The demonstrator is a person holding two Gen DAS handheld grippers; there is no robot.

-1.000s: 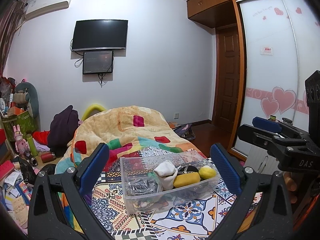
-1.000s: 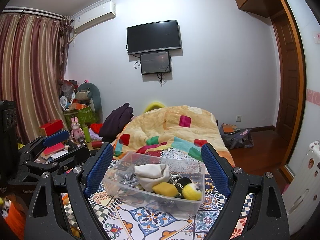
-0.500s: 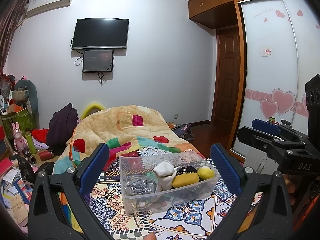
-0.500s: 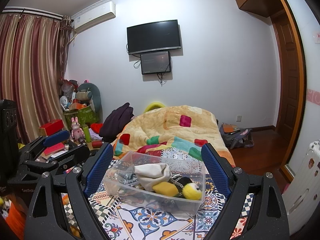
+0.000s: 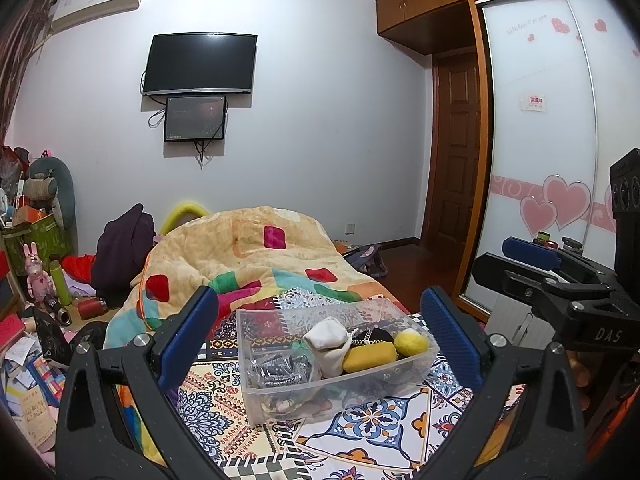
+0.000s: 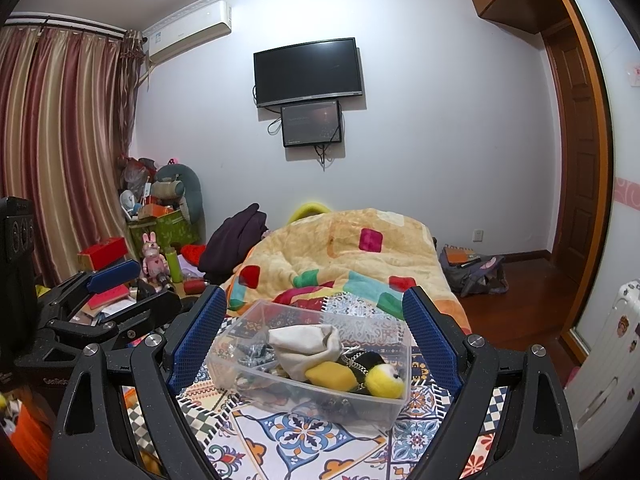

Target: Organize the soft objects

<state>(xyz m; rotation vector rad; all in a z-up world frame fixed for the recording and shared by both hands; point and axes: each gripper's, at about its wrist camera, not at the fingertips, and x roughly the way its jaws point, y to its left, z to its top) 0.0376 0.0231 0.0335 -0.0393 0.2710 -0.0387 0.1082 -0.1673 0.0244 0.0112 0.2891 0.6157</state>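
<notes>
A clear plastic bin (image 5: 256,400) (image 6: 390,410) stands on the patterned bed sheet. In it lie a white cloth pouch (image 5: 326,340) (image 6: 304,344), a yellow pad (image 5: 370,358) (image 6: 330,376), a yellow plush ball (image 5: 411,342) (image 6: 384,380), a black soft item (image 5: 376,335) and a grey bundle (image 5: 276,372). My left gripper (image 5: 320,340) is open and empty, held in front of the bin. My right gripper (image 6: 316,344) is open and empty too, facing the bin from the right; it shows at the right edge of the left wrist view (image 5: 560,280).
A quilt (image 5: 248,256) is heaped at the far end of the bed. Clutter, boxes and a pink rabbit toy (image 5: 38,276) fill the floor on the left. A wardrobe with heart stickers (image 5: 560,160) and a white suitcase (image 6: 608,360) stand on the right.
The left wrist view has shifted slightly; the bin sits a little lower and more central. Nothing was grasped or released.
</notes>
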